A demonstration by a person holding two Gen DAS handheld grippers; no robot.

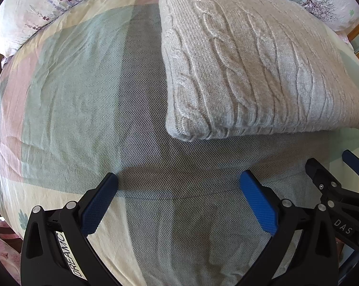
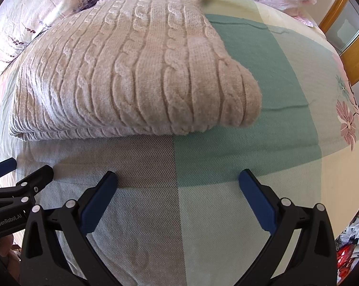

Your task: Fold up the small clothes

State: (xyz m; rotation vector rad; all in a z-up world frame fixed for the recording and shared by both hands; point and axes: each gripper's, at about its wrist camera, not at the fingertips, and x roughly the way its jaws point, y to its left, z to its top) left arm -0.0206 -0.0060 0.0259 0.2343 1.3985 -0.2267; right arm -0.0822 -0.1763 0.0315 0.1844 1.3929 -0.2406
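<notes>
A folded cream cable-knit sweater (image 1: 251, 66) lies flat on the bed; it also shows in the right wrist view (image 2: 132, 71). My left gripper (image 1: 178, 181) is open and empty, a short way in front of the sweater's near left corner. My right gripper (image 2: 178, 178) is open and empty, in front of the sweater's near right corner. The right gripper also shows at the right edge of the left wrist view (image 1: 331, 166), and the left gripper at the left edge of the right wrist view (image 2: 22, 171).
The bed cover (image 1: 84, 90) has grey, green, cream and pink blocks. Floral pillows (image 1: 36, 7) lie behind the sweater. A wooden door frame (image 2: 346, 35) stands at the far right. Clutter (image 2: 351, 245) sits on the floor beyond the bed's right edge.
</notes>
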